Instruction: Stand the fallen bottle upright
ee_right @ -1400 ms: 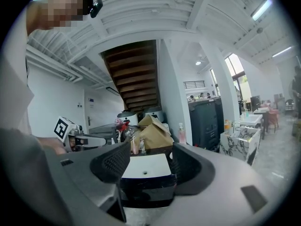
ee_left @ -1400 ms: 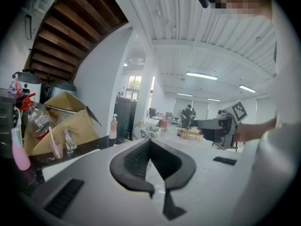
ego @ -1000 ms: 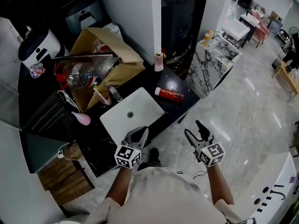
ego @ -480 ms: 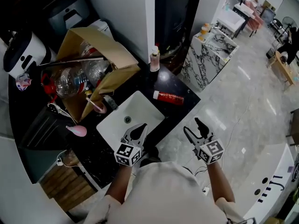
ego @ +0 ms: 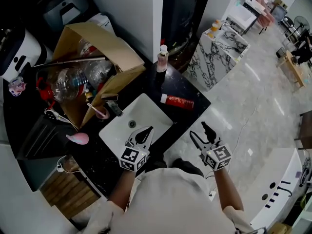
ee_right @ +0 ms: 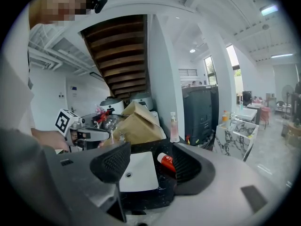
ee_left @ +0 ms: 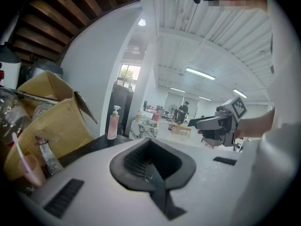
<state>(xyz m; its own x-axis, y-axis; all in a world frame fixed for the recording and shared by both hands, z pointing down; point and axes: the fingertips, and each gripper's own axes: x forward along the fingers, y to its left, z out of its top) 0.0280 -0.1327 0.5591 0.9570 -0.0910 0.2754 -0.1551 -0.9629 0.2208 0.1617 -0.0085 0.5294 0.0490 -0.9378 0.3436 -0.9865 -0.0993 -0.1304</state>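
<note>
The fallen bottle (ego: 177, 101) is red with a white cap and lies on its side on the black counter (ego: 192, 94), right of the white sink (ego: 141, 112). In the right gripper view the red bottle (ee_right: 167, 163) shows far ahead between the jaws. My right gripper (ego: 198, 130) is open and empty, out over the floor in front of the counter's corner. My left gripper (ego: 145, 131) hangs over the sink's front edge, and its jaws look shut with nothing in them. Neither gripper touches the bottle.
An open cardboard box (ego: 97, 48) full of clear plastic bottles stands behind the sink. A pink pump bottle (ego: 162, 59) stands upright at the counter's back. A pink cup (ego: 101, 112) sits left of the sink. A marble-patterned cabinet (ego: 219, 48) stands to the right.
Both grippers have come closer to the counter, and the left one now reaches over the sink's front edge. The red bottle has not moved.
</note>
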